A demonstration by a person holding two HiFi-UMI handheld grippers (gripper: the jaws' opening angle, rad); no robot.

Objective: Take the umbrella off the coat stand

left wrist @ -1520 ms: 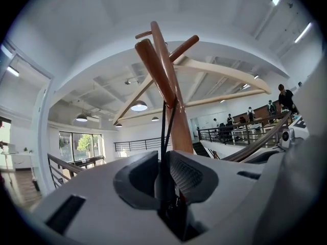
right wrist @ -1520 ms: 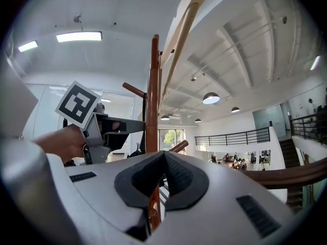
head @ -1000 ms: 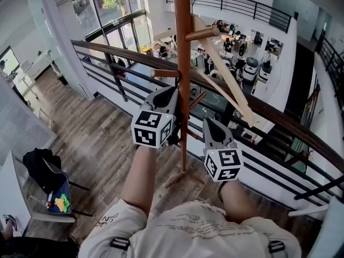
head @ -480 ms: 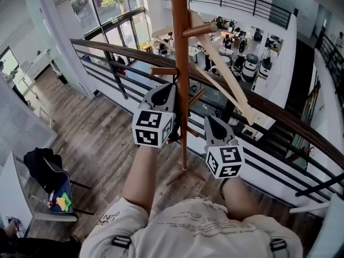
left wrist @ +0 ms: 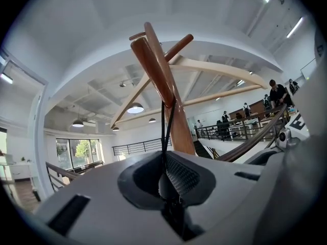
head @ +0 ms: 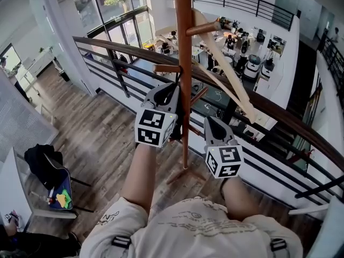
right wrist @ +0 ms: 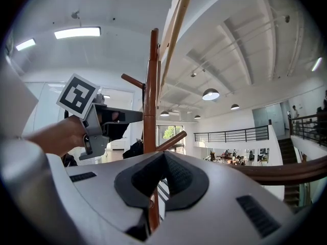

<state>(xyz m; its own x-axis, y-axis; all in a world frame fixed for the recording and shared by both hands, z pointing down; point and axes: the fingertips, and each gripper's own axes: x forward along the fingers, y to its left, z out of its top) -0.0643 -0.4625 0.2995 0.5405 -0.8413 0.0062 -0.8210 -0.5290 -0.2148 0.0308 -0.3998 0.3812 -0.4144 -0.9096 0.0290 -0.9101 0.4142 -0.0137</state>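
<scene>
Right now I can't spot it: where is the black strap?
Left gripper view, centre: the black strap runs from left gripper's jaws up to a wooden peg.

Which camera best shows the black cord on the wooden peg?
The left gripper view: the black cord runs from the peg into the shut left gripper. The head view shows at most a sliver; the right gripper view misses it.
</scene>
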